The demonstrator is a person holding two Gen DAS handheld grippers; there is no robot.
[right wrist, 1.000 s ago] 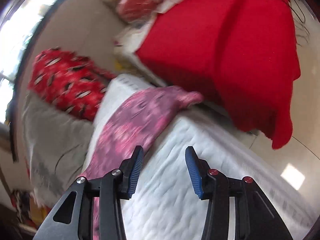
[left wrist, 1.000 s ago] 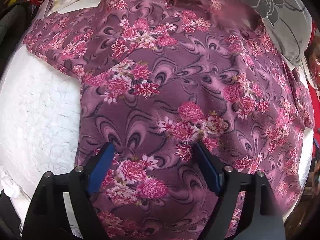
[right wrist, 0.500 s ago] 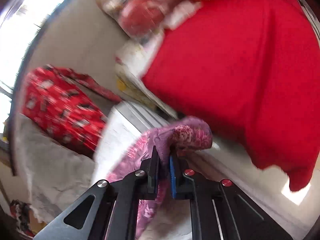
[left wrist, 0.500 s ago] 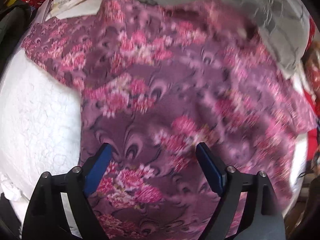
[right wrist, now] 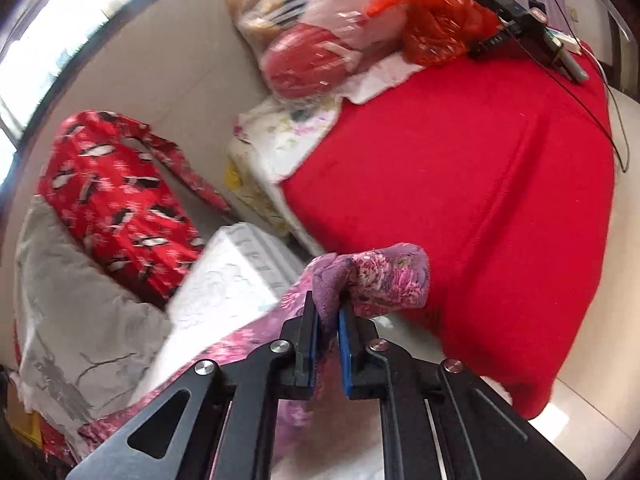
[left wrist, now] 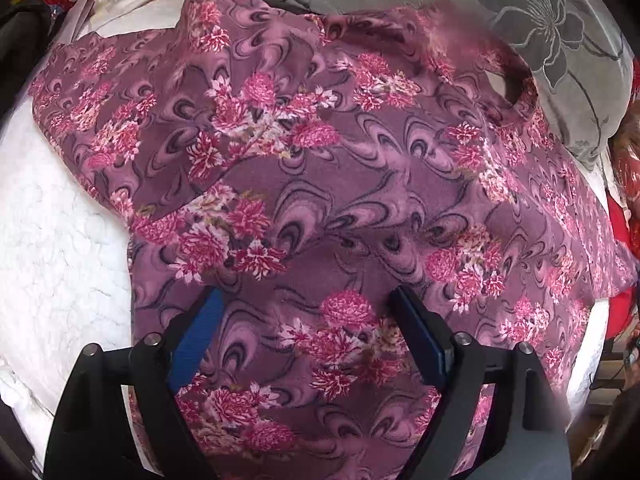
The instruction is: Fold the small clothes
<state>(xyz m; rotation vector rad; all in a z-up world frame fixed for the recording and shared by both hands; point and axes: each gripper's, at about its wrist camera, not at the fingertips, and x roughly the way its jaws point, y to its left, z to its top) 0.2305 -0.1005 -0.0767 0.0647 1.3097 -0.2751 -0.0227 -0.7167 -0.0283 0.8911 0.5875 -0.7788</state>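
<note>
A purple shirt with pink flowers point(left wrist: 340, 184) lies spread over a white textured pad point(left wrist: 56, 248), collar away from me. My left gripper point(left wrist: 306, 312) is open and hovers just above the shirt's lower middle. My right gripper point(right wrist: 329, 316) is shut on the shirt's right sleeve point(right wrist: 384, 280) and holds it lifted off the pad, with the cloth bunched between the blue pads.
A grey flowered cushion point(left wrist: 540, 20) lies behind the shirt. A red patterned garment point(right wrist: 116, 200) lies by the wall. A red-covered surface point(right wrist: 460, 200) stands to the right with plastic bags point(right wrist: 332, 36) and a black device point(right wrist: 516, 24) on it.
My right gripper closed on the shirt's right sleeve and lifted it. The shirt's right side shifted. My left gripper stayed open over the shirt.
</note>
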